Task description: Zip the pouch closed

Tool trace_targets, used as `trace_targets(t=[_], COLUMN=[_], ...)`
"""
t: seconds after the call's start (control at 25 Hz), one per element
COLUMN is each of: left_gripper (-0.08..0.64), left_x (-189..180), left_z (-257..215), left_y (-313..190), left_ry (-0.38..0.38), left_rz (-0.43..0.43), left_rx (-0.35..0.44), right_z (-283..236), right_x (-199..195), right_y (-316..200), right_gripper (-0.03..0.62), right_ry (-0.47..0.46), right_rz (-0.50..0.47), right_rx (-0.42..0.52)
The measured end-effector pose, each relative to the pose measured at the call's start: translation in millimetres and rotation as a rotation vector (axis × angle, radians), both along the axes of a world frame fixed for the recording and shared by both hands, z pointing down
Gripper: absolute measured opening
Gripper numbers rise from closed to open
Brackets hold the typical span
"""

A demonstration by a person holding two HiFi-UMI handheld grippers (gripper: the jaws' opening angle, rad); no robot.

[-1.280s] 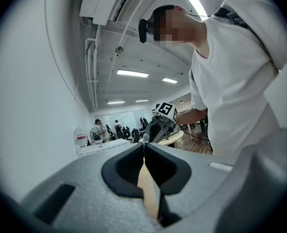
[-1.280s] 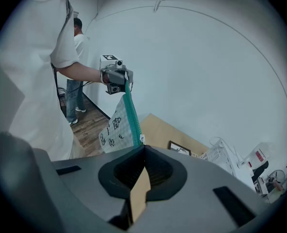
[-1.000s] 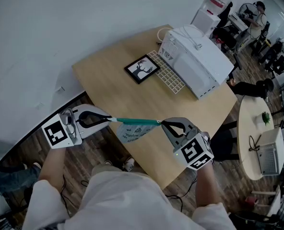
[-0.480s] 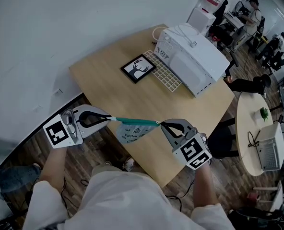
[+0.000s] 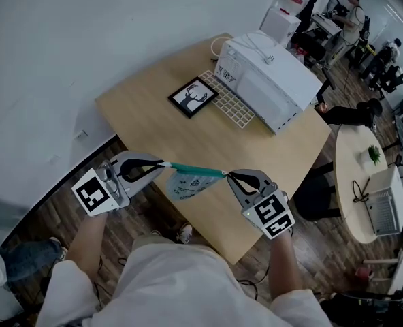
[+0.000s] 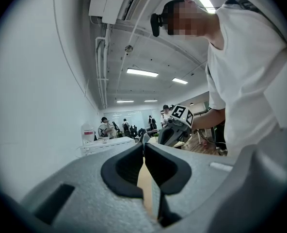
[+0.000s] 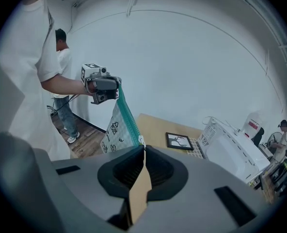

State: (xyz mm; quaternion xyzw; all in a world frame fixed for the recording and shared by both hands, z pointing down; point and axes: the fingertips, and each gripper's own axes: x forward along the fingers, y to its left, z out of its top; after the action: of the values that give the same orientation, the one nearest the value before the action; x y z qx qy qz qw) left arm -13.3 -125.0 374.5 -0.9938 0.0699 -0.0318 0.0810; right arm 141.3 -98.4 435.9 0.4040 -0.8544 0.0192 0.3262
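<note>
A white printed pouch [image 5: 186, 188] with a teal zipper band [image 5: 196, 171] hangs stretched between my two grippers, over the near edge of the wooden table [image 5: 154, 125]. My left gripper [image 5: 163, 164] is shut on the band's left end. My right gripper [image 5: 229, 176] is shut on the white zipper pull [image 7: 140, 141] at the band's right end; its jaws have just been opening by a hair, with the pull still between them. The right gripper view shows the pouch [image 7: 115, 129] running from my right gripper [image 7: 142, 148] to the left gripper [image 7: 103, 88]. In the left gripper view my left gripper [image 6: 144, 143] faces the right gripper [image 6: 175, 130].
On the table lie a framed deer picture [image 5: 191, 97], a white grid rack [image 5: 233, 105] and a white boxy appliance [image 5: 273, 80]. A round table with a laptop [image 5: 382, 208] stands at the right. People sit in the far right background. Wooden floor lies below the pouch.
The left gripper has rolled a little, its marker cube now lower. The right gripper has sunk slightly. The pouch stays stretched between them.
</note>
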Motion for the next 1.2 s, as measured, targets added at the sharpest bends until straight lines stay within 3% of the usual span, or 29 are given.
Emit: trace_targets(t=[0.36,0.88,1.2], left_gripper=[0.021,0.021,0.021], left_x=[-6.0,-54.5,-73.6], left_z=[2.5,10.7,-4.9], left_y=[-9.0,-35.3,-42.4], left_ry=[0.049,0.059,0.127], left_rz=[-0.076,-0.309,-0.436], left_rx=[0.005,-0.02,-0.012], right_z=[1.3,-21.3,-37.8], right_x=[5.3,54.1,81.3], right_y=[-8.3,-3.4,6.2], right_gripper=[0.003,0.002,0.002], right_ry=[-0.097,-0.29,-0.375], right_rz=[0.131,0.4,0.522], right_rx=[0.064,0.204,0.252])
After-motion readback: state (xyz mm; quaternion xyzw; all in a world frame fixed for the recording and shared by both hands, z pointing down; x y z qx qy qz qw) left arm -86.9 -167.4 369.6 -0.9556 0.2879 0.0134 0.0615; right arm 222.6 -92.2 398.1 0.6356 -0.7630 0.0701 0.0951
